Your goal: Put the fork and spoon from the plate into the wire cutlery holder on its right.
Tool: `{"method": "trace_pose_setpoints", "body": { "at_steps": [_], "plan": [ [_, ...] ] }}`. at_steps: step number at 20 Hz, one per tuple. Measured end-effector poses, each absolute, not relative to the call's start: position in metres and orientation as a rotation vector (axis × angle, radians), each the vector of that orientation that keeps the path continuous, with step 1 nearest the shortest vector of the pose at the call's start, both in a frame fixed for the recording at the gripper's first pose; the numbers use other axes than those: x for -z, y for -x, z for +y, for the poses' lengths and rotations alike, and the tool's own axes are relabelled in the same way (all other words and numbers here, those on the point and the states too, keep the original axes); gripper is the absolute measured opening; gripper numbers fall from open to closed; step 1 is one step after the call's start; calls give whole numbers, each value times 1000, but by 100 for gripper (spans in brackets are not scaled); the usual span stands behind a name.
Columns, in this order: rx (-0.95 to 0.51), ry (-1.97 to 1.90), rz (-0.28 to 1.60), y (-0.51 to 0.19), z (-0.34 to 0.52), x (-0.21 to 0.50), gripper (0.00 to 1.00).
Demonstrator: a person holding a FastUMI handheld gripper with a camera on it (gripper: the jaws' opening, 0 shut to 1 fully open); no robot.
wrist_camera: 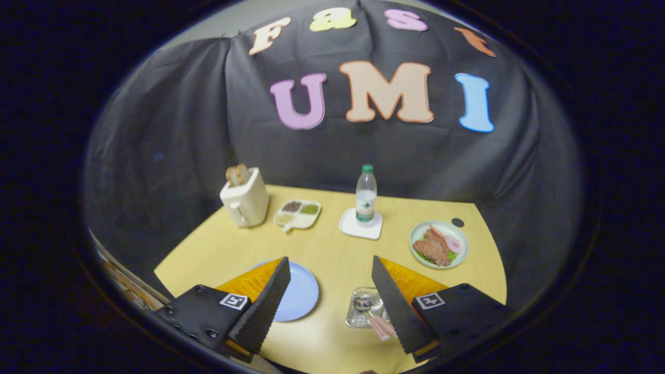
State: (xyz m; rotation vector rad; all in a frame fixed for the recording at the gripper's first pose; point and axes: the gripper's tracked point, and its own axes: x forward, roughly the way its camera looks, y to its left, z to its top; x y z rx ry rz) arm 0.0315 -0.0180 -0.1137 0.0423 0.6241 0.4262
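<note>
Just inside the right finger of the wide-open gripper [331, 304], a wire cutlery holder [366, 307] with pink-handled cutlery [381, 325], handles pointing near; round blue plate [298, 292] left.

The tool's [331, 291] spread fingers hide the near-left part of the blue plate [301, 293] and the right side of the wire cutlery holder [363, 311]. The cutlery [375, 318] inside it is too small to tell fork from spoon.

We see dim, even overhead light with soft shadows and no strong glare on the table [332, 259]. Fisheye bends the edges hard; the nearby fingers [270, 301] look slightly soft.
</note>
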Motion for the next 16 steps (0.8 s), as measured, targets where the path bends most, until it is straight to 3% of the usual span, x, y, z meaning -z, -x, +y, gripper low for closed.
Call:
{"method": "trace_pose_setpoints", "body": {
  "at_steps": [9,16],
  "plan": [
    [-259,-132,271,-14,-9,47,97],
    [-262,-116,199,-2,15,33,97]
  ]
}}
